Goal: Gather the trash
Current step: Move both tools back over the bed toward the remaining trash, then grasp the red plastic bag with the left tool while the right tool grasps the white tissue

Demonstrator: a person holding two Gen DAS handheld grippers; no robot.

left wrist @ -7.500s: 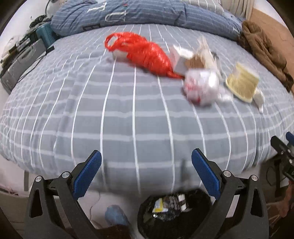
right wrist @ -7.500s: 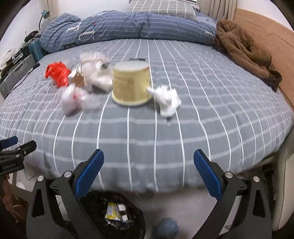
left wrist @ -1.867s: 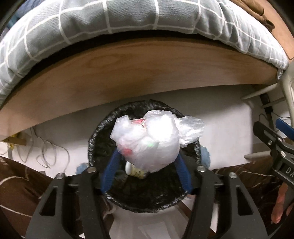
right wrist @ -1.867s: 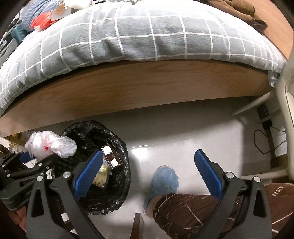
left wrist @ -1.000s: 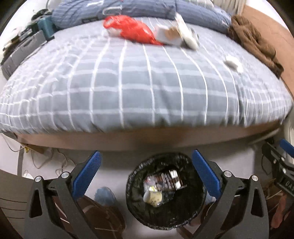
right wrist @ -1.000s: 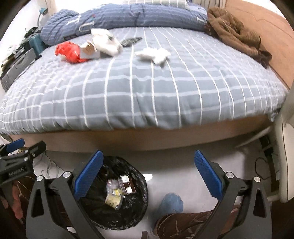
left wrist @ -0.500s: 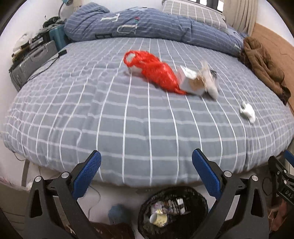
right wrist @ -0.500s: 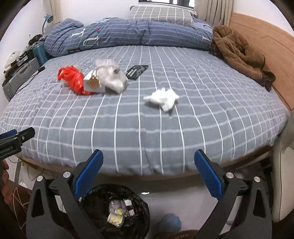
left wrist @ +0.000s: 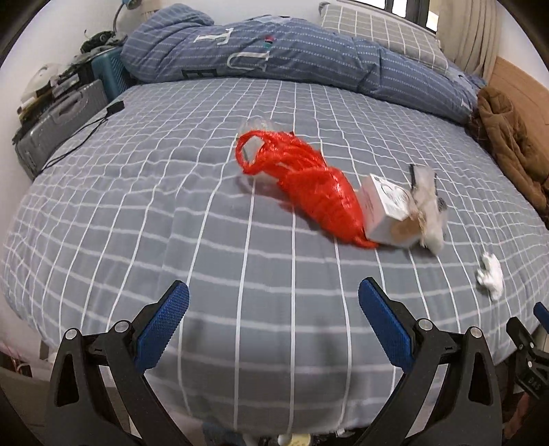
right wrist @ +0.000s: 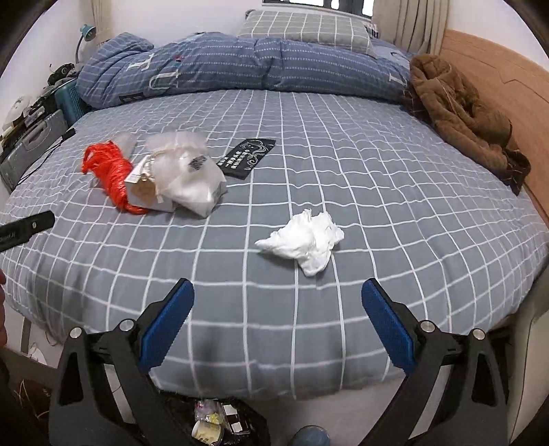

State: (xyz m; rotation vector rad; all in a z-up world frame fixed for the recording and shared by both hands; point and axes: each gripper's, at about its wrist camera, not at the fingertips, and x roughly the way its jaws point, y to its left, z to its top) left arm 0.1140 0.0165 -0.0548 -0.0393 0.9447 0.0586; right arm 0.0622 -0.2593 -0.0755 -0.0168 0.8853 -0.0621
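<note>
Soft, even room light is falling on the bed (right wrist: 377, 171). Fisheye warping is bending its edges, dark vignette is filling the corners, and motion blur is smearing the left view.

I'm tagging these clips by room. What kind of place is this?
Most likely a bedroom: a bed with a grey checked sheet, a rolled blue duvet and a pillow at its far end. Trash lies scattered on the sheet.
</note>
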